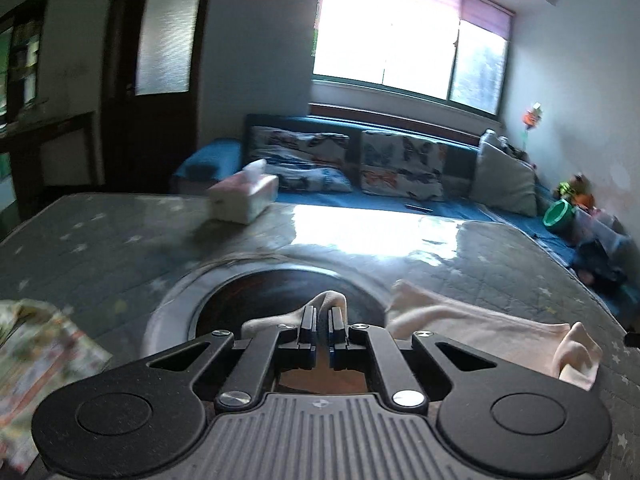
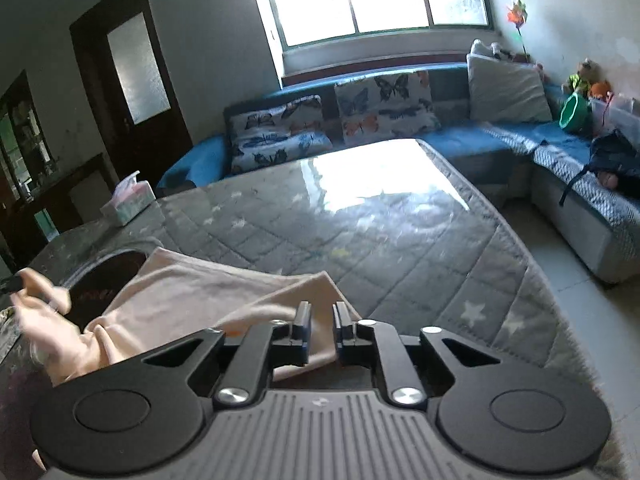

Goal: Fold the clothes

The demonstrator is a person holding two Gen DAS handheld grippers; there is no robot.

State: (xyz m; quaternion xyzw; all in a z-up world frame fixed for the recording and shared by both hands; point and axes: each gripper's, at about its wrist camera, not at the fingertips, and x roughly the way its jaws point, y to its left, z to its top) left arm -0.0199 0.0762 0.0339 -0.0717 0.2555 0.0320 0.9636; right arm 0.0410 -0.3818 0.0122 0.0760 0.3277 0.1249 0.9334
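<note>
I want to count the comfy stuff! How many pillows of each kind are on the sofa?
Butterfly pillows: 2
Plain grey pillows: 1
Total: 3

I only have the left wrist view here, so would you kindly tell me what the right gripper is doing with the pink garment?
Observer: The right gripper has its fingers around the pink garment edge, with a narrow gap between them.
Operator: Thank you; is the cloth lifted?
Observer: Mostly it lies on the star-patterned table cover; only the far corner by the left gripper is raised.
Operator: What lies right of the table?
Observer: Bare floor, then a sofa section holding a dark bag.
</note>
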